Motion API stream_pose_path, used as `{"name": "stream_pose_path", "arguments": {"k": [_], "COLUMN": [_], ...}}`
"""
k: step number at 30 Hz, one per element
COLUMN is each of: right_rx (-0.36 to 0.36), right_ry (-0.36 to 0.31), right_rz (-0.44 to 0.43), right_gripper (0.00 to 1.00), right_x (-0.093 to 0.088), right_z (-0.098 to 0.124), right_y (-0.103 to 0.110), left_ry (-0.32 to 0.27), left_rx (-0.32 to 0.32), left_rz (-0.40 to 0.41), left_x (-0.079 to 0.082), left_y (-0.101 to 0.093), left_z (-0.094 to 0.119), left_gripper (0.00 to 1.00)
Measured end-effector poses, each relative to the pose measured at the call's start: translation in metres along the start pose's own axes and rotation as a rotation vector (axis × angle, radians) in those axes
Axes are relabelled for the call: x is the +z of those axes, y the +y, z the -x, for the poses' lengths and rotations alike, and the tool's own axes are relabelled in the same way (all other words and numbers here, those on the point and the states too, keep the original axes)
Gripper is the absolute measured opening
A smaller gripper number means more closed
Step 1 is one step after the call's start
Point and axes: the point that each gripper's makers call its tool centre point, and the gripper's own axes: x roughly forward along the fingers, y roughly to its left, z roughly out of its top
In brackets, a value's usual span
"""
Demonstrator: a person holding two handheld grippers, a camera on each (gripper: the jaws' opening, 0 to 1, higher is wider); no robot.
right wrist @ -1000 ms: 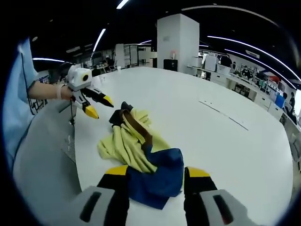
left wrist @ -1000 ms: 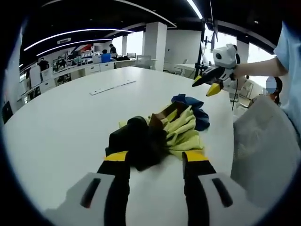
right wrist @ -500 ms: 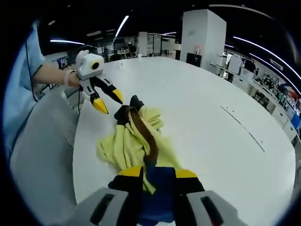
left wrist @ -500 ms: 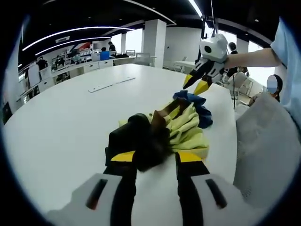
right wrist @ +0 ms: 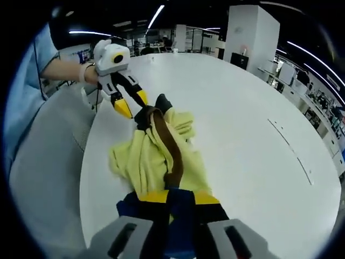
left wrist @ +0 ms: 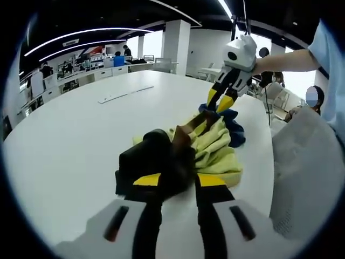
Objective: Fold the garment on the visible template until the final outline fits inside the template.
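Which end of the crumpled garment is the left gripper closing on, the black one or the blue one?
The black end: the left gripper straddles it, while the blue end lies under the right gripper.

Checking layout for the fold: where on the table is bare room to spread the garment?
Bare white table lies beyond the garment, out to two thin strips. It is crowded at the near edge, where both tools, left and right, meet the cloth.

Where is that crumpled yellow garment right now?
The yellow garment lies bunched on the white table near its edge, between the left tool at its black end and the right tool at its blue end.
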Motion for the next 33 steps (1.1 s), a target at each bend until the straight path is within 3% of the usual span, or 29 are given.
{"name": "stream_pose_path", "arguments": {"k": [5, 11, 21, 30, 33], "right_rx": [0.008, 0.002, -0.005, 0.001, -0.009], "right_ry": [0.027, 0.028, 0.058, 0.081, 0.073], "right_rz": [-0.001, -0.013, 0.061, 0.094, 0.049], "right_gripper": [0.07, 0.08, 0.07, 0.0, 0.0], "right_x": [-0.01, -0.015, -0.023, -0.03, -0.028], "right_z": [0.0, -0.001, -0.014, -0.022, -0.017], "right_y": [0.003, 0.003, 0.006, 0.011, 0.011], "left_ry": [0.003, 0.014, 0.018, 0.015, 0.013], "left_rx": [-0.012, -0.005, -0.014, -0.015, -0.01], "left_rz": [0.005, 0.008, 0.019, 0.025, 0.028], "left_x": [-0.002, -0.005, -0.007, -0.007, -0.006], "left_y": [-0.002, 0.001, -0.001, -0.001, 0.001], "left_z": [-0.002, -0.006, -0.01, -0.01, -0.009], "left_gripper": [0.14, 0.16, 0.11, 0.09, 0.09]}}
